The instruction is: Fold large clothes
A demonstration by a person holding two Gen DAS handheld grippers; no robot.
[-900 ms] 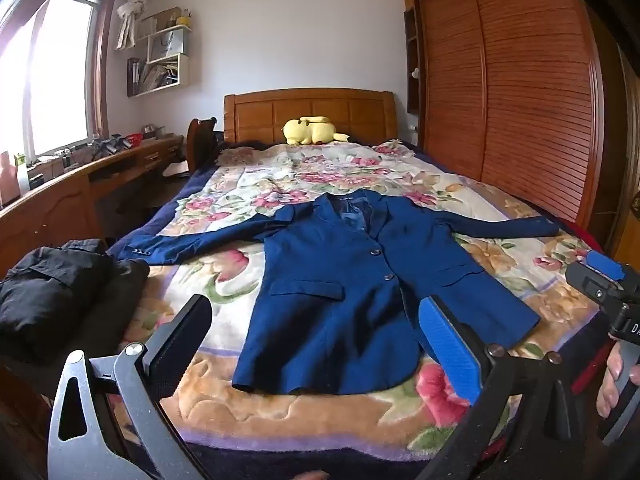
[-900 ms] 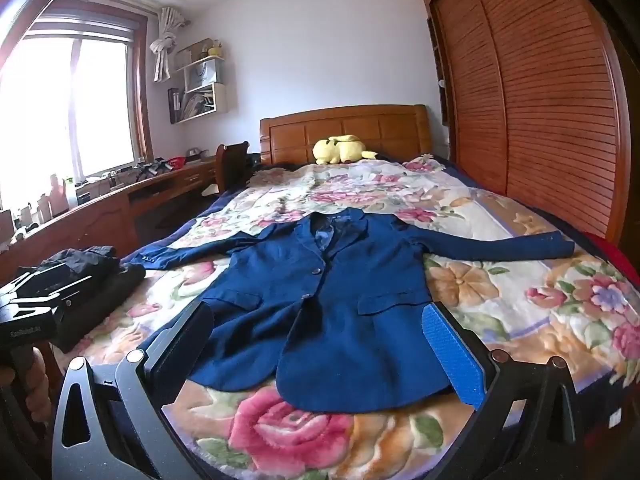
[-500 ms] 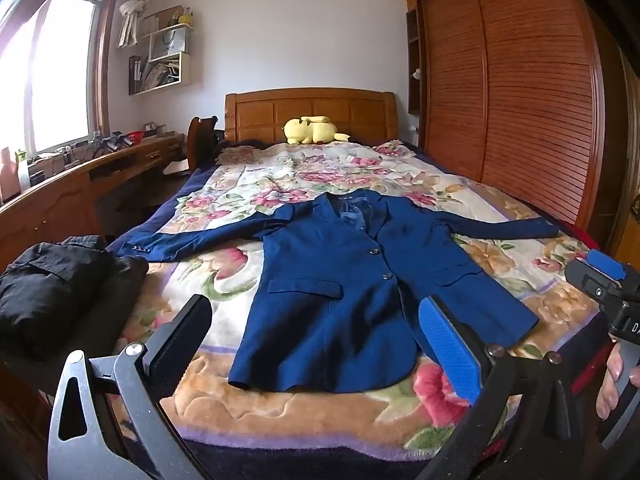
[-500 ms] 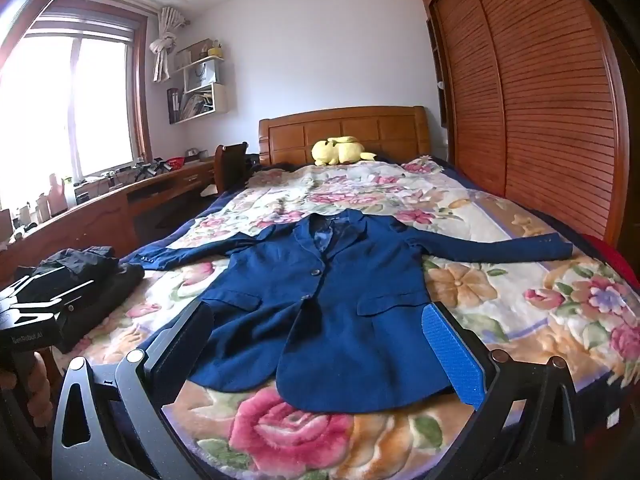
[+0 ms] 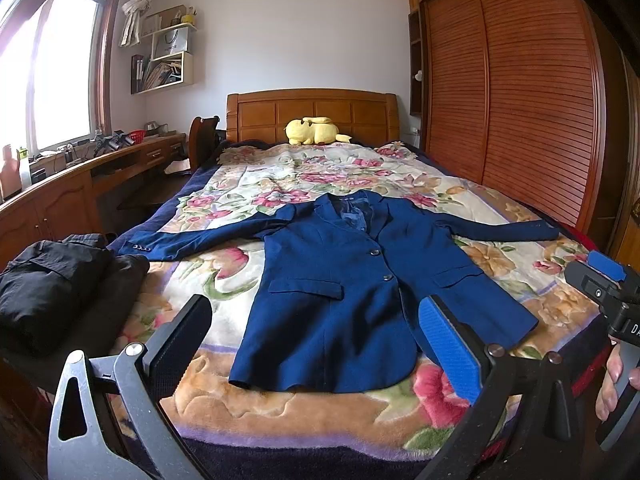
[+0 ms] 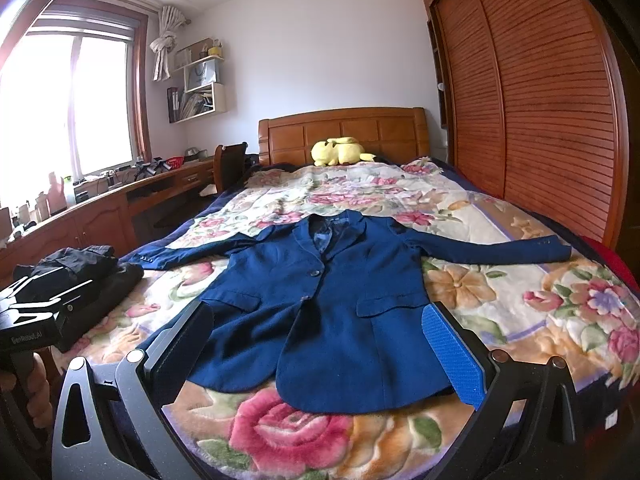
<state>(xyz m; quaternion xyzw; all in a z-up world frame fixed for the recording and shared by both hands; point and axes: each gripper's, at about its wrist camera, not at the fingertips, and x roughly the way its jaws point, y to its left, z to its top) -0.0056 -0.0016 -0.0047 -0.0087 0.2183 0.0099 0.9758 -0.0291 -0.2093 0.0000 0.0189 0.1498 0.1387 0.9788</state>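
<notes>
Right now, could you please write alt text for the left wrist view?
A navy blazer lies flat, front up, sleeves spread, on a floral bedspread. The open left tongs frame its hem without touching it. Black clothes sit at the left.

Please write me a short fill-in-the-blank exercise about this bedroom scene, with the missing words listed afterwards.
1. The blue jacket lies flat on the floral blanket with both sleeves spread ____.
2. The plush toy by the headboard is ____ in colour.
3. The black clothes lie at the blanket's ____ edge in both views.

Missing words: out; yellow; left
</notes>
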